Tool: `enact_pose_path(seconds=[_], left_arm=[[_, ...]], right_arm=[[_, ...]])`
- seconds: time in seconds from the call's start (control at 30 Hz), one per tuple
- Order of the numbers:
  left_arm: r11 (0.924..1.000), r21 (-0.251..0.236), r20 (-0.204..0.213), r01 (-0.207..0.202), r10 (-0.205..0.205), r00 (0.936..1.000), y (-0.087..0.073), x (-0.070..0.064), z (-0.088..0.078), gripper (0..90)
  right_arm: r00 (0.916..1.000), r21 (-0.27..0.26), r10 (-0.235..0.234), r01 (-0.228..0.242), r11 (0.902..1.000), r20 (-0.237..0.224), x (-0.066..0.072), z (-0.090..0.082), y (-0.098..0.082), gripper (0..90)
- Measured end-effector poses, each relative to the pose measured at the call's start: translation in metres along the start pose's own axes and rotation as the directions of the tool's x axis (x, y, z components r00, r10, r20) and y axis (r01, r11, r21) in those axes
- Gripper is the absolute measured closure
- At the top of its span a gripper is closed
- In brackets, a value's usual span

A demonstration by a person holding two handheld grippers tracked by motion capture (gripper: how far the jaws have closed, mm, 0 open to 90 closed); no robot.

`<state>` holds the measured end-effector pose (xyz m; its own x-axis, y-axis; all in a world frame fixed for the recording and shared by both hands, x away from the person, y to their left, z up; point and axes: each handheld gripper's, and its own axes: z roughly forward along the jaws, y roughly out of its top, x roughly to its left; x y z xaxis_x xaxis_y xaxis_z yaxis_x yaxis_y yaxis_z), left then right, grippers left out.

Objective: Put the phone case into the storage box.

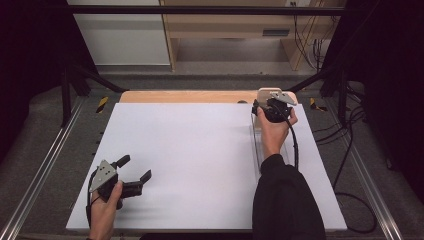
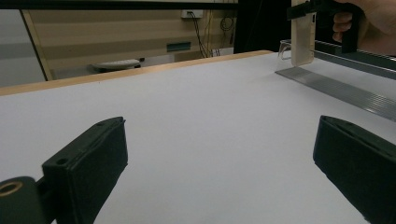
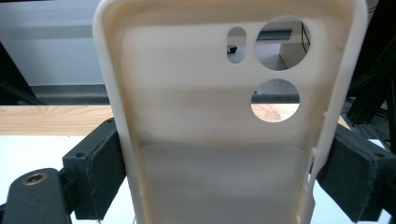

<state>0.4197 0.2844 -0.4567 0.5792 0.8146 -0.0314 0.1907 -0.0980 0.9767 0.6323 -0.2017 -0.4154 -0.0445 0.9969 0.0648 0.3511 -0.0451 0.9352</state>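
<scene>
The phone case (image 3: 224, 140), cream-coloured and open-backed toward the right gripper view, is clamped by its two long edges between the black jaws of the right gripper (image 1: 272, 107), which is closed on it. It is held upright over the far right corner of the tabletop (image 1: 200, 150), with its camera cut-outs at the top; in the left gripper view the phone case (image 2: 302, 35) hangs with its lower end just above a clear tray.

Largest of all is the white tabletop, bare across its middle, with a strip of pale wood (image 1: 185, 96) along its far edge. Next comes the clear tray (image 1: 258, 145), a long transparent trough lying along the right edge, from the far right corner toward the near side; the person's right forearm and dark sleeve (image 1: 285, 200) lie over much of it, so its near end is hard to make out. Whether the case touches the tray's rim I cannot tell.

The left gripper (image 1: 134, 172) rests near the near left corner of the tabletop, well apart from the case, its jaws spread wide with nothing between them. Nothing stands between the two grippers.
</scene>
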Motion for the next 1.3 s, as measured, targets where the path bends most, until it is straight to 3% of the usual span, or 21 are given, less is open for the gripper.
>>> enact_pose_path(seconds=[1.3], left_arm=[[1.0,0.0,0.002,0.001,-0.001,1.0,0.0,-0.0003,0.0005,2.6]], right_arm=[[0.9999,0.037,-0.003,0.003,0.9993,-0.013,0.0006,0.0047,-0.007,11.6]])
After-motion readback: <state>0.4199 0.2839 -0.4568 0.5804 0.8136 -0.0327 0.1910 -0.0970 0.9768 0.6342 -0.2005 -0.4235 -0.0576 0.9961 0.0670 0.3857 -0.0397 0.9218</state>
